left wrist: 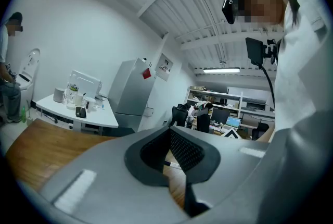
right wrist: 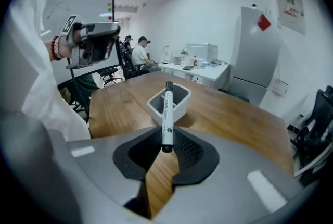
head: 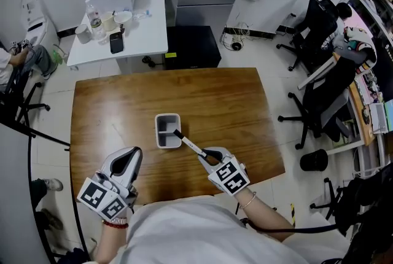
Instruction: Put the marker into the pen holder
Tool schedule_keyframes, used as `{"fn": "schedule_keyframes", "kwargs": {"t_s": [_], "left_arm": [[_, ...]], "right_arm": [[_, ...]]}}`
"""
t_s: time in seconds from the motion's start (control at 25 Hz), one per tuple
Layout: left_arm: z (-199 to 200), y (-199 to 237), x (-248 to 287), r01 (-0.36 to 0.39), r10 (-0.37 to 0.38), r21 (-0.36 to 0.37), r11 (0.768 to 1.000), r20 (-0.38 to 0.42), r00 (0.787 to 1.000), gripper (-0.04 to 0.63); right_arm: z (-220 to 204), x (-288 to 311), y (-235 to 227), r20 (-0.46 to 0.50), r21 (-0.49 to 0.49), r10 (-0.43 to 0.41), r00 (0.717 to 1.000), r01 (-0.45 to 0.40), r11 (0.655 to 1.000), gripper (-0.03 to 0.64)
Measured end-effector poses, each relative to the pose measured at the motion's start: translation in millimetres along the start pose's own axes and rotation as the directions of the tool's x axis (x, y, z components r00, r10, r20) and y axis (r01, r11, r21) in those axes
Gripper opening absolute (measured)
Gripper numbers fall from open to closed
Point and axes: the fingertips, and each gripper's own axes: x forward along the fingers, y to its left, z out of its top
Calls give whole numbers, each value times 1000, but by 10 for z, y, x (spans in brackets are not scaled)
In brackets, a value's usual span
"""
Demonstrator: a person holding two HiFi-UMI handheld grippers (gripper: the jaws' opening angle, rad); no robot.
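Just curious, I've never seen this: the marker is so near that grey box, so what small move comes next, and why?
Probably ease the right gripper forward and tip it downward. It grips the white, black-capped marker by its rear end, and the far tip is only at the rim of the grey two-compartment plastic pen holder, not yet inside.

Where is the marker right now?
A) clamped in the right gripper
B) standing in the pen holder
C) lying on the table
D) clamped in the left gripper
A: the right gripper pinches the marker by one end, the other end pointing toward the pen holder, not yet inside.
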Motion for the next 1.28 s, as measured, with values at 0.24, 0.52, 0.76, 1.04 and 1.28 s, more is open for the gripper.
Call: {"fn": "schedule_keyframes", "kwargs": {"t_s": [0.24, 0.52, 0.76, 1.04, 1.28], "left_arm": [[-57, 104, -91, -20, 21, -33, 999, 8, 1000, -3], [-31, 137, -122, -28, 29, -33, 999, 15, 999, -3], [-38, 142, -136, -26, 26, -35, 999, 12, 1000, -3], [-11, 115, -123, -15, 16, -30, 999, 17, 1000, -3], [12, 60, -182, 14, -14, -5, 1000, 9, 1000, -3]], "right_arm": [[123, 258, 249, -83, -96, 30, 996, -37, 995, 63], [239, 322, 245, -63, -120, 20, 998, -28, 992, 66], [355, 286, 184, 6, -109, -31, 1000, 31, 994, 85], [461, 144, 68, 76, -68, -74, 994, 79, 995, 129], [750, -93, 73, 220, -12, -92, 971, 97, 995, 127]]}}
